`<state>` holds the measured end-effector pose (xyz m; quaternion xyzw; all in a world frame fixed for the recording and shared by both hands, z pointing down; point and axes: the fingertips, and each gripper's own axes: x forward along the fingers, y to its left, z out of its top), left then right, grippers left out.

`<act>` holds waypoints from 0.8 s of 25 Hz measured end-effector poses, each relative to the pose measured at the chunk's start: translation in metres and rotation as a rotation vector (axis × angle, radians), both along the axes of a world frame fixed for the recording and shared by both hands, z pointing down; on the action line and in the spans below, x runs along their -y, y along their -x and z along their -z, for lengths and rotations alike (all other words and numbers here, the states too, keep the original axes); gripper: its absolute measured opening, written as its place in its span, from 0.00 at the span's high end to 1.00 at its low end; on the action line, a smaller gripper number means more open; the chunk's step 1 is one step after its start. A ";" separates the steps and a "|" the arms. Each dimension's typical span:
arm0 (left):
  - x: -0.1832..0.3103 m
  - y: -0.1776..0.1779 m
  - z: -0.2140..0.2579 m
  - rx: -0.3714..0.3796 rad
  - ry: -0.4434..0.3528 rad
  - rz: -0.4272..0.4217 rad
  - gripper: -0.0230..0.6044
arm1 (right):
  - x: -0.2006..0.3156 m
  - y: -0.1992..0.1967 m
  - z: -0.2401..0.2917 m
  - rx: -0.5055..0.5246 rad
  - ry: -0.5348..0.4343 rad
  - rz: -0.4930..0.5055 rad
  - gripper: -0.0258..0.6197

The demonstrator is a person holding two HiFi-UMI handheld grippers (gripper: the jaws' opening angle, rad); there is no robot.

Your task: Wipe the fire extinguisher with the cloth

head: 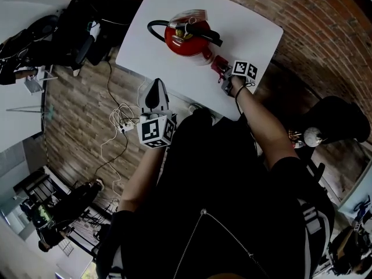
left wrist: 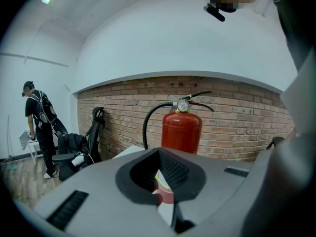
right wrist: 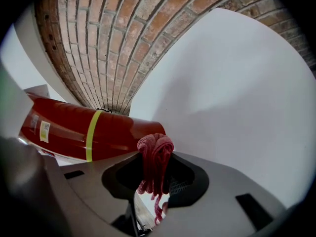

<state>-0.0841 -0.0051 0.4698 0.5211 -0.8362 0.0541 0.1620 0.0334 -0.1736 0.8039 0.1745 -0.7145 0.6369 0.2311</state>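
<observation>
A red fire extinguisher (head: 187,39) with a black hose and handle stands on the white table (head: 250,28). My right gripper (head: 224,77) is just right of its base and is shut on a bunched red cloth (head: 219,64). In the right gripper view the cloth (right wrist: 156,152) sticks up between the jaws, close to the red cylinder (right wrist: 89,132) with its yellow band. My left gripper (head: 156,95) is at the table's near edge, shut and holding nothing. In the left gripper view the extinguisher (left wrist: 181,130) stands upright beyond that gripper (left wrist: 165,177), apart from it.
A brick wall (left wrist: 237,127) runs behind the table. Black chairs with bags (head: 75,28) stand at the left, and cables with a power strip (head: 123,124) lie on the wooden floor. A person (left wrist: 42,127) stands far off at the left.
</observation>
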 end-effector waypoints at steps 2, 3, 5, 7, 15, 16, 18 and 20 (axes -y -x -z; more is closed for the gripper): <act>-0.006 0.005 0.001 0.000 0.003 0.005 0.95 | -0.003 0.004 -0.005 -0.013 -0.009 -0.008 0.77; -0.009 0.007 0.001 0.000 0.004 0.007 0.95 | -0.005 0.005 -0.007 -0.019 -0.012 -0.016 0.77; -0.014 0.010 0.000 0.000 0.007 0.009 0.95 | -0.007 0.008 -0.010 -0.032 -0.016 -0.033 0.77; -0.020 0.013 0.000 -0.002 0.009 0.011 0.95 | -0.008 0.008 -0.013 -0.046 -0.027 -0.057 0.77; -0.030 0.017 -0.005 -0.010 0.010 0.006 0.95 | -0.006 0.011 -0.017 -0.082 -0.073 -0.136 0.77; -0.030 0.017 -0.005 -0.011 0.010 0.005 0.95 | -0.006 0.011 -0.017 -0.080 -0.064 -0.139 0.77; -0.029 0.018 -0.006 -0.013 0.006 -0.001 0.95 | -0.007 0.012 -0.014 -0.072 -0.049 -0.143 0.77; -0.027 0.019 -0.005 -0.014 -0.001 -0.006 0.95 | -0.007 0.012 -0.008 -0.063 -0.040 -0.149 0.77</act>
